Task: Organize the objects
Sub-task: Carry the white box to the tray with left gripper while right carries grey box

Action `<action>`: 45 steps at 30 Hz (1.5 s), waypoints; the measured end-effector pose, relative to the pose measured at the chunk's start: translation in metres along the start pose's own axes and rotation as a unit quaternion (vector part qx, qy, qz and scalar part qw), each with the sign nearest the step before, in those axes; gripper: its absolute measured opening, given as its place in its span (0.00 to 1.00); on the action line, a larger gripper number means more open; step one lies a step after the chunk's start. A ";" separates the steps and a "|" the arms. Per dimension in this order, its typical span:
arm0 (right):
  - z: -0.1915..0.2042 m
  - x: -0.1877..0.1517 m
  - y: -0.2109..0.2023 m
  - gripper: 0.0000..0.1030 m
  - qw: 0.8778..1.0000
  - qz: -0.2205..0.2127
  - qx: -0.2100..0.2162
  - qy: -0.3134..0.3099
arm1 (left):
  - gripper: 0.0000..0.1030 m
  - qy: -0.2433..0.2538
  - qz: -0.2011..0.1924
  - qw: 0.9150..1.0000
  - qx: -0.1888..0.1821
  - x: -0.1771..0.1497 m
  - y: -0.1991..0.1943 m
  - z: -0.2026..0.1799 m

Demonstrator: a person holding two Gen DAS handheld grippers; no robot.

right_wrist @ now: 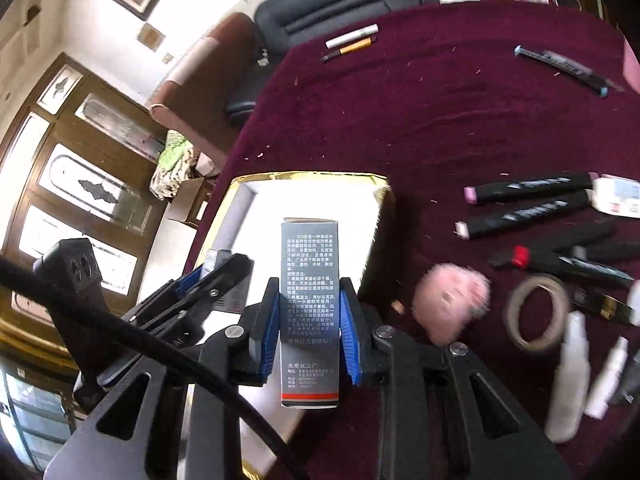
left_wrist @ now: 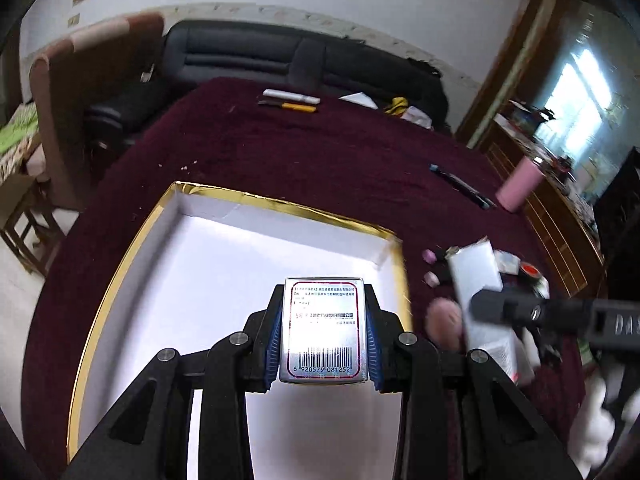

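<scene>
Holding a small silver carton between the blue pads of my left gripper, I see its upper face framed by a red line, with rows of print and a barcode at the near end. It hangs over the open white box with a gold rim, which sits on the maroon tablecloth; the part of its white floor I can see is bare.

My right gripper pinches a taller, narrow grey carton, covered in pale print, with a red band near its lower end. It stands upright between the pads, in front of the same gold-rimmed box, over its near right corner.

To the right on the cloth lie two black markers with pale pink tips, a roll of tape, a blurred pink object and white bottles. Further back are a white stick beside an orange one and a dark pen.
</scene>
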State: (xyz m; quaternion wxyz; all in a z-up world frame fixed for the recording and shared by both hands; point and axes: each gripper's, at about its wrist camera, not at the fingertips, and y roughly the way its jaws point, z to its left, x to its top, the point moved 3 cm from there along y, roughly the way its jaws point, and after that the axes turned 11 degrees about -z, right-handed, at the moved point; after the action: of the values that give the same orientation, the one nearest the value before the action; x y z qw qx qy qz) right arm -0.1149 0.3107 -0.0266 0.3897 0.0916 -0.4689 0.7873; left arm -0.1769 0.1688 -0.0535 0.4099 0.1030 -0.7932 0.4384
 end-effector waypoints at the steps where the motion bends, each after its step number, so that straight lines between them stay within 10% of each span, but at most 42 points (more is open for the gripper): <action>1: 0.001 0.002 0.012 0.24 1.000 0.004 -0.008 0.005 | 0.29 -0.007 0.003 1.000 0.001 0.003 0.011 0.005; 15: -0.015 0.018 0.057 0.26 0.995 -0.010 -0.101 0.003 | 0.29 -0.041 0.035 0.998 -0.014 0.006 0.074 0.016; 27: -0.017 0.025 0.006 0.31 0.992 -0.095 -0.077 -0.013 | 0.38 -0.107 0.011 0.994 0.007 0.005 0.053 0.038; 45: 0.001 0.008 0.063 0.34 1.000 0.031 -0.006 -0.002 | 0.41 -0.243 0.011 0.969 -0.033 -0.071 0.019 0.035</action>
State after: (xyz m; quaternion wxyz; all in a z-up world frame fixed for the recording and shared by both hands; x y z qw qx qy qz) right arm -0.1641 0.2982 -0.0642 0.3647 0.0765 -0.4772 0.7958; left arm -0.1602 0.1391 -0.1276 0.2025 0.1839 -0.8843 0.3783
